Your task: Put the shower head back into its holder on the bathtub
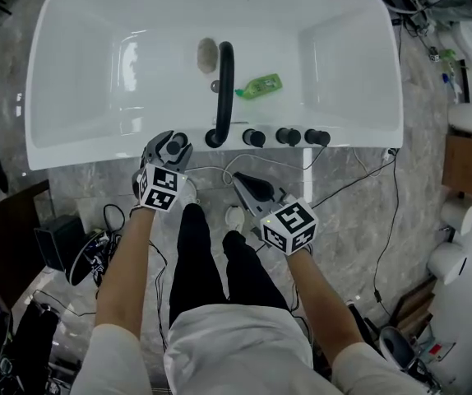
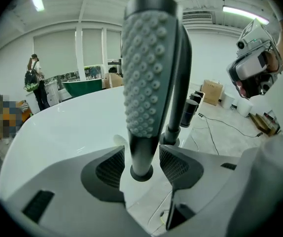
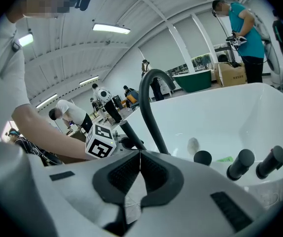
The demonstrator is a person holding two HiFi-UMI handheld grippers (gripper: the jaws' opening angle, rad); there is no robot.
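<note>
Left gripper (image 2: pixel 141 165): jaws standing wide apart, pads flanking the shower head (image 2: pixel 149 68) handle without pressing on it.
Shower head: sitting upright in its holder (image 2: pixel 142 174) on the bathtub's (image 1: pixel 80 151) near rim, left of the faucet spout (image 1: pixel 224 81).
Right gripper (image 3: pixel 139 171): hovering closed and empty, off the near rim.
Risk: a pad catching the handle while backing away, tipping or lifting it out if it is seated loosely.

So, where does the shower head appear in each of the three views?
Head view: shower head at the near rim of the bathtub, left of the base of the black spout.
Left gripper view: centre, upright and large, between the parted jaws of the left claw; black spout just behind, on the right.
Right gripper view: thin dark rod just left of the black spout.
Shared landmark: the black spout.
</note>
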